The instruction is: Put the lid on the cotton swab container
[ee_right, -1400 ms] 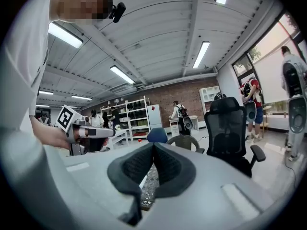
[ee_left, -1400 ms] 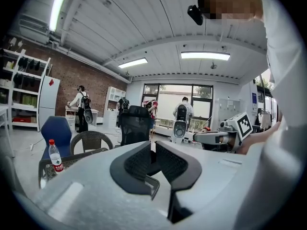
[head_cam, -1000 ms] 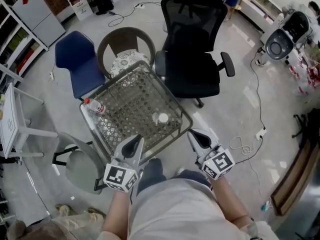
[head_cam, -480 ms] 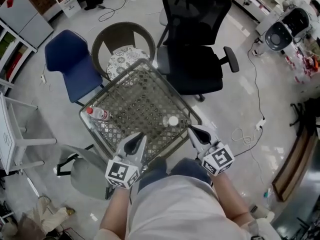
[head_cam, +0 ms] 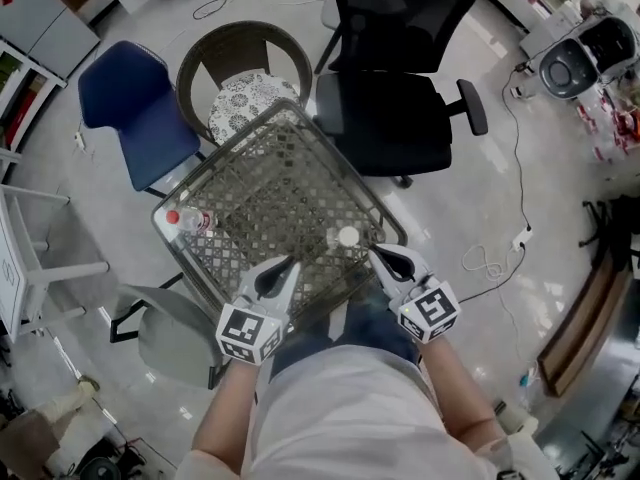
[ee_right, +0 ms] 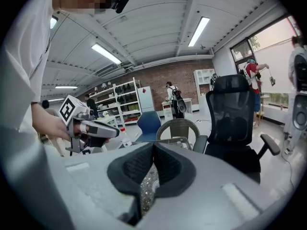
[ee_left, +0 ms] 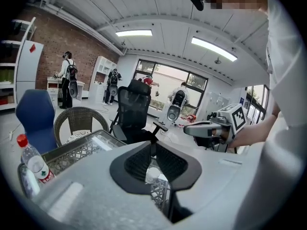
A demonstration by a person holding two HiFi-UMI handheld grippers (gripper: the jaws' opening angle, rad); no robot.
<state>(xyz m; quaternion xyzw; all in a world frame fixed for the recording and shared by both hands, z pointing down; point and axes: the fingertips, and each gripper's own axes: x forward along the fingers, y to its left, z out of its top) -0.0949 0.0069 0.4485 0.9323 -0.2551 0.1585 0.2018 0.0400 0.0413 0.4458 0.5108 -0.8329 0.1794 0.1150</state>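
Left tool (head_cam: 286,268) and right tool (head_cam: 381,257) both came lower and closer to counter (head_cam: 270,183) in last second; tips were now over its near edge. Left tool shut tight, held nothing. Right tool shut too, empty. Small white round thing (head_cam: 347,236) sat on counter just beside right tool, not touched: likely swab box, too small to tell if lid was on. Bottle (head_cam: 186,219) lay far left. Likely only start: nothing picked up yet.
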